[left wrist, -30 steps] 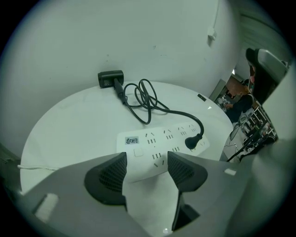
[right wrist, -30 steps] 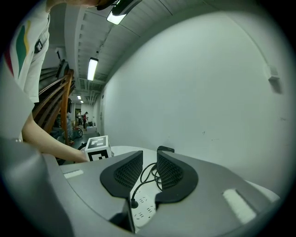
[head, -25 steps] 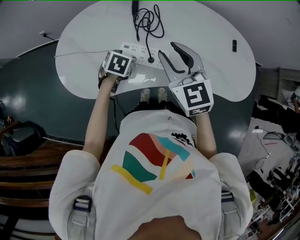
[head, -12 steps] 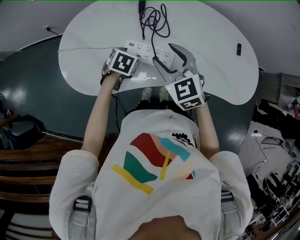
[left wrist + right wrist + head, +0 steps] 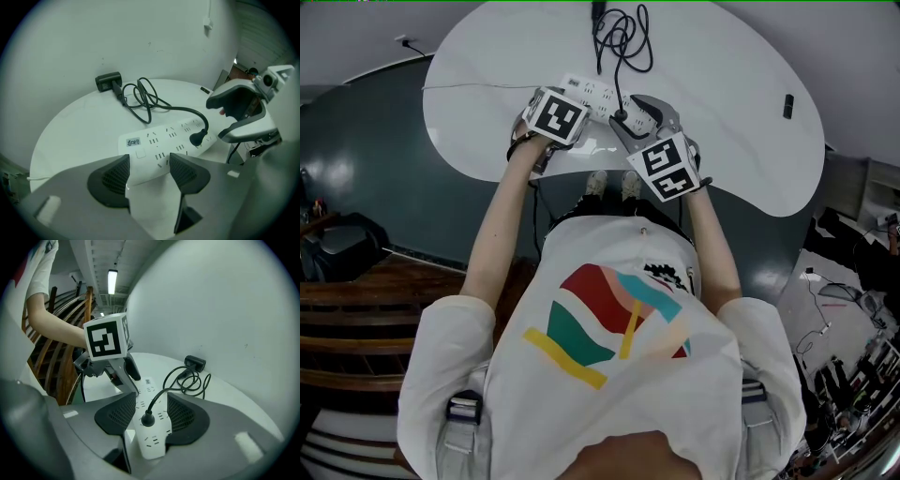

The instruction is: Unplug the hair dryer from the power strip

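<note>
My right gripper (image 5: 152,404) has just been closing a bit but stands wide around the plug (image 5: 148,420) seated in the power strip (image 5: 152,444), pads off it. If my left gripper (image 5: 149,171), straddling the strip's other end, isn't actually clamping (can't tell), the strip'll lift with the plug. No idea if the black lump (image 5: 108,82) beyond the strip is the dryer.

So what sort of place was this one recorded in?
Probably a lab or workshop rather than a home: a rounded white table, a ceiling tube light near wooden steps, and cables and gear strewn at the right edge.
</note>
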`<action>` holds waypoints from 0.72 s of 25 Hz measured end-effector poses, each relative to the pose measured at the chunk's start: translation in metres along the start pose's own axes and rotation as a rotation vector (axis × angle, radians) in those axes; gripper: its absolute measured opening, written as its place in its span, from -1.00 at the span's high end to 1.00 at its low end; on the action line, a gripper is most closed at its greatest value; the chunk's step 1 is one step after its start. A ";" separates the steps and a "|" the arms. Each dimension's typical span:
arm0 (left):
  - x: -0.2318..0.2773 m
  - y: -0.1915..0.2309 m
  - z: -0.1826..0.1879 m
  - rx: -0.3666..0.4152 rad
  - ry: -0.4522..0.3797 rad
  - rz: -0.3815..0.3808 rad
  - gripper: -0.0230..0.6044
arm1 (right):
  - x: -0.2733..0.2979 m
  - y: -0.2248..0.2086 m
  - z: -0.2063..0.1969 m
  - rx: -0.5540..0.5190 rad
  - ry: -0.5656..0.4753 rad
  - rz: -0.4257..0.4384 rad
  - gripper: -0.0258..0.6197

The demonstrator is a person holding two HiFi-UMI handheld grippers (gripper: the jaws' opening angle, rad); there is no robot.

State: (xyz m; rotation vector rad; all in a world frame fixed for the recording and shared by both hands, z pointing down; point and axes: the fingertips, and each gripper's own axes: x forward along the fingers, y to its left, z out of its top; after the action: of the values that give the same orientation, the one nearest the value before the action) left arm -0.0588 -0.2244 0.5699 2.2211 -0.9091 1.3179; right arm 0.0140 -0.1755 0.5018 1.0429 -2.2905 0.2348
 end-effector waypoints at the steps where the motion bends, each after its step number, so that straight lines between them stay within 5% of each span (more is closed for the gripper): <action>1: -0.001 0.001 0.002 0.006 -0.007 0.007 0.08 | 0.005 0.001 -0.004 0.025 0.006 0.010 0.25; 18: 0.002 -0.003 -0.012 -0.035 0.101 -0.021 0.08 | 0.037 0.008 -0.032 -0.002 0.060 0.015 0.64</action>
State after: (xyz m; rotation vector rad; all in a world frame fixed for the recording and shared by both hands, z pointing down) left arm -0.0639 -0.2156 0.5779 2.1122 -0.8629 1.3801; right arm 0.0036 -0.1805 0.5502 1.0041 -2.2448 0.2669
